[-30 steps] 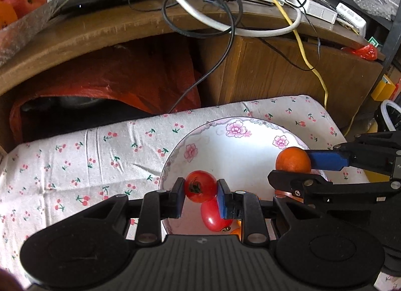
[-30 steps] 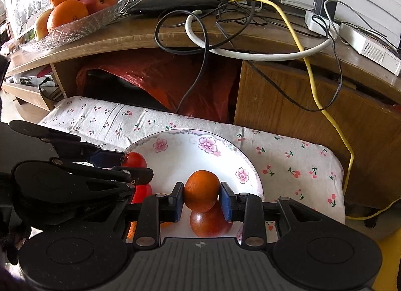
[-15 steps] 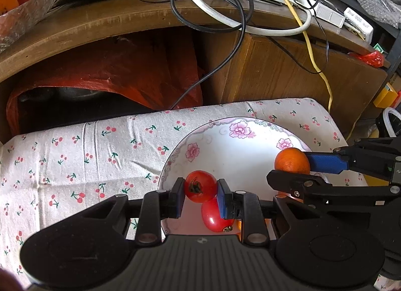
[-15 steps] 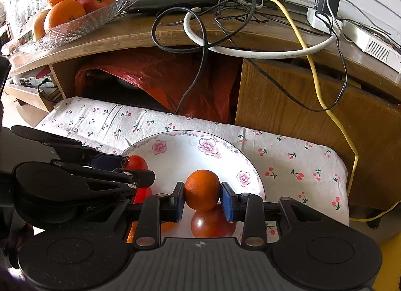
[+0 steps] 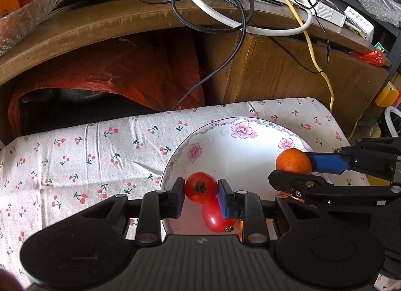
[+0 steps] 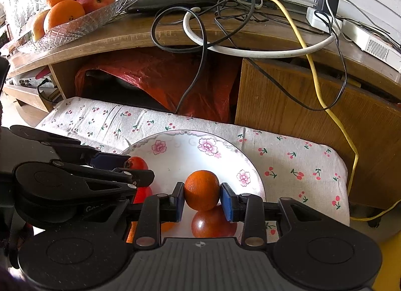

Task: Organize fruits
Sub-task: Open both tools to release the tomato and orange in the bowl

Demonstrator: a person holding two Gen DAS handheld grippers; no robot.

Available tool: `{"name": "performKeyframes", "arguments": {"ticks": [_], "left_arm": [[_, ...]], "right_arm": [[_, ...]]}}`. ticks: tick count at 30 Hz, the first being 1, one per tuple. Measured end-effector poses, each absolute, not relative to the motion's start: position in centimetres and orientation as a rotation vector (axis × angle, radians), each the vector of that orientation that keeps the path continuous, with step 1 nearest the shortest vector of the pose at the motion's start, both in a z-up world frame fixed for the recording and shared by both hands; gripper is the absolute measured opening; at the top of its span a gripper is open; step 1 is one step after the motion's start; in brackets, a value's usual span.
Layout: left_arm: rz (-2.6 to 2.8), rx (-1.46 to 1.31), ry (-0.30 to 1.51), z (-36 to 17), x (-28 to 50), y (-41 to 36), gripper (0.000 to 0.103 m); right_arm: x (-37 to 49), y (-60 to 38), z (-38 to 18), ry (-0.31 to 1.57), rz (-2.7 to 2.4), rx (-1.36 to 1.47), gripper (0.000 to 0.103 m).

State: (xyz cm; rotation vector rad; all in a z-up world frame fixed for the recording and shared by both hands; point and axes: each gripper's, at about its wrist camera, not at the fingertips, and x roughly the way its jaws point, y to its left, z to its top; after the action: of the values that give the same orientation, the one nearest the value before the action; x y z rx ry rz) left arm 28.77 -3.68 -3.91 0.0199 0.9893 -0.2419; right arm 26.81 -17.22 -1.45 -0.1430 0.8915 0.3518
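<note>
My left gripper [image 5: 201, 194] is shut on a small red tomato [image 5: 201, 187], held just above the near left rim of a white flowered plate [image 5: 238, 145]. Another red tomato [image 5: 215, 217] lies on the plate under it. My right gripper [image 6: 202, 199] is shut on a small orange [image 6: 201, 189] over the near right part of the plate [image 6: 190, 150]. A dark red fruit [image 6: 213, 223] sits below the orange. In the left wrist view the right gripper [image 5: 293, 170] holds the orange [image 5: 293, 163] at the right.
The plate rests on a cherry-print cloth [image 5: 87, 150]. Behind it stands a wooden desk [image 6: 288, 105] with tangled cables [image 6: 225, 15] and a red plastic bag [image 5: 120, 75] underneath. A glass bowl [image 6: 82, 23] with oranges and an apple sits on the desk's left end.
Both grippers have lifted slightly with their fruit still held, and the views tilt up a little. The fruit on the plate has not moved.
</note>
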Motion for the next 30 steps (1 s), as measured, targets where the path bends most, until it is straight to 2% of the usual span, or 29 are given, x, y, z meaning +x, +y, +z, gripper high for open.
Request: {"name": "performKeyframes", "arguments": {"ticks": [16, 30], "left_arm": [[-0.232, 0.041, 0.974, -3.5, 28.3, -3.8, 0.036], [-0.234, 0.066, 0.939, -0.7, 26.0, -3.8, 0.036]], "right_arm": [[26.6, -17.2, -1.3, 0.883, 0.342, -0.15, 0.031], [24.4, -16.9, 0.8, 0.873, 0.331, -0.16, 0.031]]}}
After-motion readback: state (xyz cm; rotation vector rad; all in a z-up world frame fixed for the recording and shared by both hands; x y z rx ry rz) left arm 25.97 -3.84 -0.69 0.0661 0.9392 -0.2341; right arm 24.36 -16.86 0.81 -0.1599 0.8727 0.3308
